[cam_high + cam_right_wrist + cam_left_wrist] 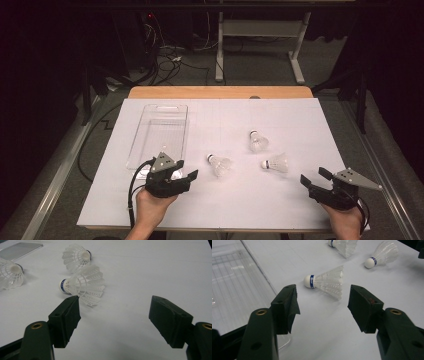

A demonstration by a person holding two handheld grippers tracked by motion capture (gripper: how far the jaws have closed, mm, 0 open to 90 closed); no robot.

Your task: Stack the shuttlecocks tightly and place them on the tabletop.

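Note:
Three white shuttlecocks with blue-banded cork heads lie on the white table cover. The left one (220, 164) (325, 281) rests just beyond my left gripper (186, 169) (322, 291), which is open with nothing between its jaws. The far shuttlecock (257, 141) (343, 245) (76, 255) lies past the middle of the table. The right one (276, 163) (383, 253) (83, 285) lies ahead and left of my right gripper (313, 176) (115, 305), also open and empty near the table's right front corner.
A clear plastic tray (160, 130) (234, 285) lies on the left part of the cover, right beside my left gripper. The white cover (280, 115) ends at the wooden table edge (220, 92) at the back. Cables and a desk frame (260, 30) sit on the floor beyond.

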